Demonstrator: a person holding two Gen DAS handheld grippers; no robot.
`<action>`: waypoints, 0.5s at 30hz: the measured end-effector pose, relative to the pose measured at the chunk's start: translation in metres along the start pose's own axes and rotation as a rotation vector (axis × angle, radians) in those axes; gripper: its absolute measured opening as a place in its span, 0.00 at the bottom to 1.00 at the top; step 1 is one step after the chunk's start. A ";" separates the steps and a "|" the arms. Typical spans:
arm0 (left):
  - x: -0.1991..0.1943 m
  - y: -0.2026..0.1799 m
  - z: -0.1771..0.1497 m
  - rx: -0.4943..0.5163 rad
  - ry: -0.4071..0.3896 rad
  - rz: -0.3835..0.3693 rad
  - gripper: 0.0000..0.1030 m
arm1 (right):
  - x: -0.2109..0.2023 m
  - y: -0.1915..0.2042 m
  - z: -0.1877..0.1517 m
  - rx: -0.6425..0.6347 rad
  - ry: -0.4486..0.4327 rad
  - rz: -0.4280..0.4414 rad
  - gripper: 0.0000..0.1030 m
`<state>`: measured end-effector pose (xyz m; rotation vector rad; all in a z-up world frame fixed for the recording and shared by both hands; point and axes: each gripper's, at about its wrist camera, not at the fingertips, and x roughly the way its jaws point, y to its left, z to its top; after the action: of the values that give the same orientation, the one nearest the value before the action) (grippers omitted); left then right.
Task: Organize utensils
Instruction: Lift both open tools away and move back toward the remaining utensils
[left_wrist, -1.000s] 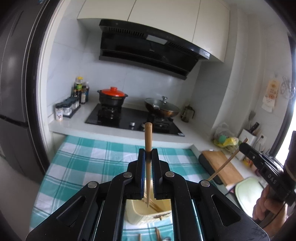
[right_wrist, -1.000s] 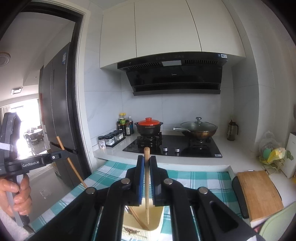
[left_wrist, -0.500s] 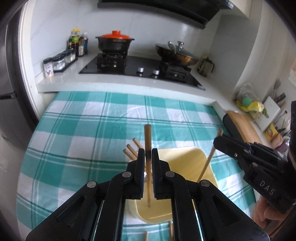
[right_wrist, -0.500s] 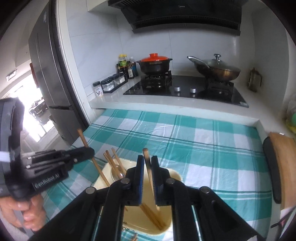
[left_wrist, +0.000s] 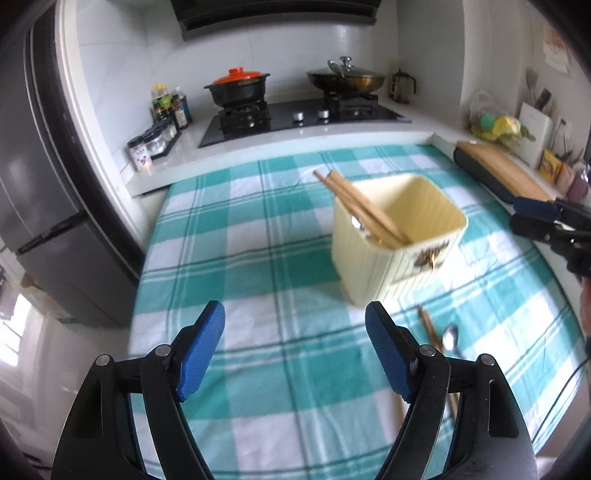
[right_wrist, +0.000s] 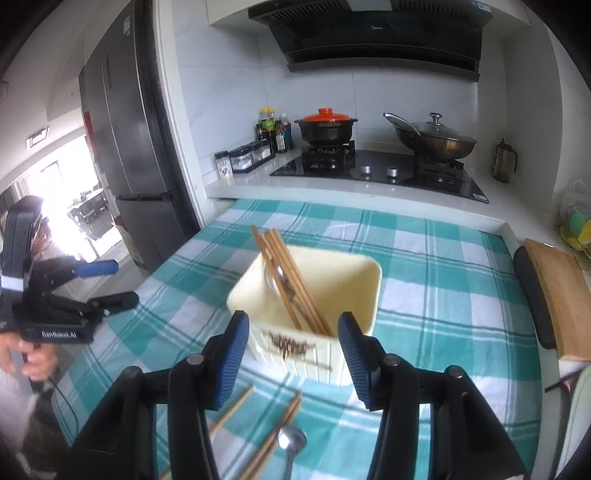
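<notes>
Nearest you, both tools are empty: your left gripper (left_wrist: 293, 350) has its jaws spread wide over bare checked tablecloth (left_wrist: 229, 251), and your right gripper (right_wrist: 291, 354) is equally wide apart, gripping nothing. Just below the right one, loose chopsticks (right_wrist: 273, 439) and a metal spoon (right_wrist: 291, 443) lie on the cloth, not yet sorted; the left view shows the same spoon and sticks near the holder's front corner. Beyond them stands the cream utensil holder (right_wrist: 314, 347), with several chopsticks (right_wrist: 291, 280) and a spoon leaning inside. By my reading you are partway through: those table pieces remain. Farther back sits the stove (right_wrist: 373, 170).
</notes>
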<state>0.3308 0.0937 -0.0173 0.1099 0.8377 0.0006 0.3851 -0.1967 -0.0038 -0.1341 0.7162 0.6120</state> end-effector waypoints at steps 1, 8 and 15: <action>-0.008 0.002 -0.013 0.004 0.007 0.007 0.78 | -0.008 0.002 -0.014 -0.012 0.006 -0.011 0.51; -0.049 -0.008 -0.093 -0.126 -0.020 -0.077 0.84 | -0.042 0.022 -0.111 0.012 0.005 -0.103 0.51; -0.032 -0.061 -0.139 -0.163 0.001 -0.209 0.84 | -0.058 0.051 -0.183 0.132 -0.014 -0.153 0.51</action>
<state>0.2033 0.0450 -0.0920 -0.1317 0.8441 -0.1272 0.2165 -0.2416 -0.0997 -0.0613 0.7231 0.4181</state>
